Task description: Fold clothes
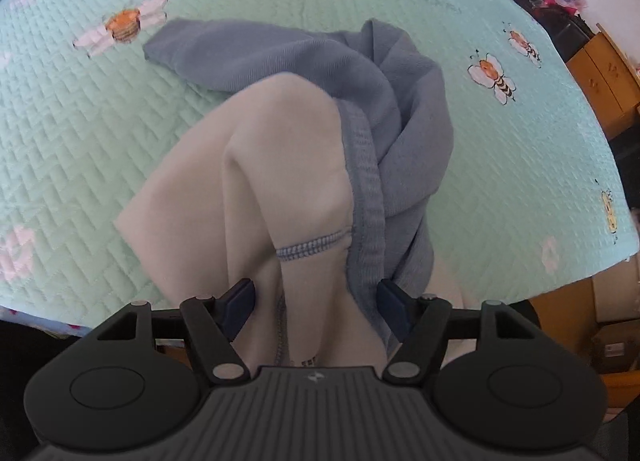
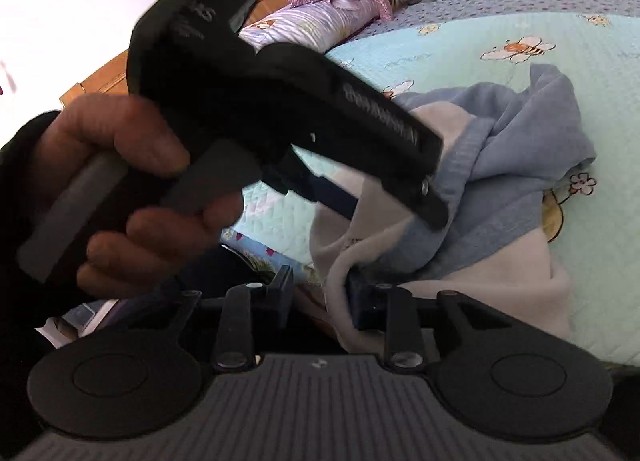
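The left tongs (image 1: 316, 309) point steeply down with their jaws standing wide; a bunched fold of the garment (image 1: 304, 165) rises between the blue pads (image 1: 240, 301), which do not press on it. The right tongs (image 2: 320, 301) stand partly open, the right-side pad touching the pale edge of the cloth, the gap between the pads mostly bare. The garment is a sweatshirt-like piece, blue on the outside and cream fleece inside, with a ribbed blue hem and blue stitching, crumpled in a heap. It lies on the bed's mint quilt (image 1: 100, 141), which is printed with bees. A hand (image 2: 120, 189) grips the left tool's handle.
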Demonstrator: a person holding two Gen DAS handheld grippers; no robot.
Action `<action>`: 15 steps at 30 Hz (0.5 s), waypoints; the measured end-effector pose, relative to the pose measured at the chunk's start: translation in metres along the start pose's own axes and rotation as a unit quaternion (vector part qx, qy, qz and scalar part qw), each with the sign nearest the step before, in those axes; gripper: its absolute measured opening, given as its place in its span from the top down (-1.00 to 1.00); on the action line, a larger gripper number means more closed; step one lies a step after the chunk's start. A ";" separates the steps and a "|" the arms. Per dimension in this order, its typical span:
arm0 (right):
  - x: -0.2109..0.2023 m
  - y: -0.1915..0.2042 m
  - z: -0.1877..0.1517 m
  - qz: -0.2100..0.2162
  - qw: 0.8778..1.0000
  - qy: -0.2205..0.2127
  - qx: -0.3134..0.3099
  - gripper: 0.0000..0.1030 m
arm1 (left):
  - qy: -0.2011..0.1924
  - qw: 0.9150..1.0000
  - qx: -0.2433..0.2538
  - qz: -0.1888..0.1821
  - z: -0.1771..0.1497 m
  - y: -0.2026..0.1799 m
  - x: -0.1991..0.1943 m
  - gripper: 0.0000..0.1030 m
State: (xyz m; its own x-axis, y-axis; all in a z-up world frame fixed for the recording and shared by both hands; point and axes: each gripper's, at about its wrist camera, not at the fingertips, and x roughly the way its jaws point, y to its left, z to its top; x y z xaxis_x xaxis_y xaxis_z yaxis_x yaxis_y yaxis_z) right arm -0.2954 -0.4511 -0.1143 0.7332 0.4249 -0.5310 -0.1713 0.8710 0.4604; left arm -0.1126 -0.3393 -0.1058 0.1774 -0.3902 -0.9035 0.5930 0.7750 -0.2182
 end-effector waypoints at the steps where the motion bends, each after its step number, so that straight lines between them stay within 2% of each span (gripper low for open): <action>1: -0.001 0.001 0.001 0.004 1.000 -0.002 -0.003 0.40 | -0.002 1.000 0.009 0.007 0.001 -0.003 -0.002 -0.36; 5: 0.005 0.016 0.006 0.017 0.999 -0.004 -0.042 0.39 | 0.007 0.998 0.042 0.050 0.011 -0.012 0.016 -0.35; 6: 0.011 0.022 0.007 0.013 0.998 -0.002 -0.055 0.58 | 0.012 0.997 0.048 0.058 0.013 -0.011 0.022 -0.32; 7: 0.016 0.028 0.008 0.009 0.998 0.001 -0.068 0.64 | 0.010 0.998 0.032 0.044 0.012 -0.004 0.021 -0.13; 8: 0.017 0.026 0.007 0.011 0.998 0.002 -0.065 0.64 | 0.007 0.999 0.017 0.029 0.011 0.004 0.020 0.11; 10: 0.015 0.019 0.006 0.017 0.999 0.004 -0.047 0.60 | -0.002 1.000 -0.009 0.009 0.007 0.018 0.016 0.43; 11: 0.008 0.012 0.006 0.016 0.999 -0.002 -0.031 0.60 | -0.011 1.000 -0.022 0.001 0.004 0.025 0.012 0.45; 14: -0.020 -0.017 0.006 -0.003 0.998 -0.046 0.042 0.30 | -0.043 0.996 -0.065 -0.036 -0.009 0.044 -0.004 0.48; 15: -0.032 -0.034 0.008 -0.019 0.994 -0.070 0.083 0.10 | -0.055 0.994 -0.077 -0.050 -0.015 0.050 -0.011 0.49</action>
State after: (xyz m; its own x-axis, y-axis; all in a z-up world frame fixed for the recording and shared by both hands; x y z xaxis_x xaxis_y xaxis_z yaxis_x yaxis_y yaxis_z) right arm -0.3080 -0.4958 -0.1073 0.8240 0.3434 -0.4508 -0.0390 0.8280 0.5594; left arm -0.0966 -0.2888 -0.1123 0.2135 -0.5145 -0.8305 0.4868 0.7930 -0.3662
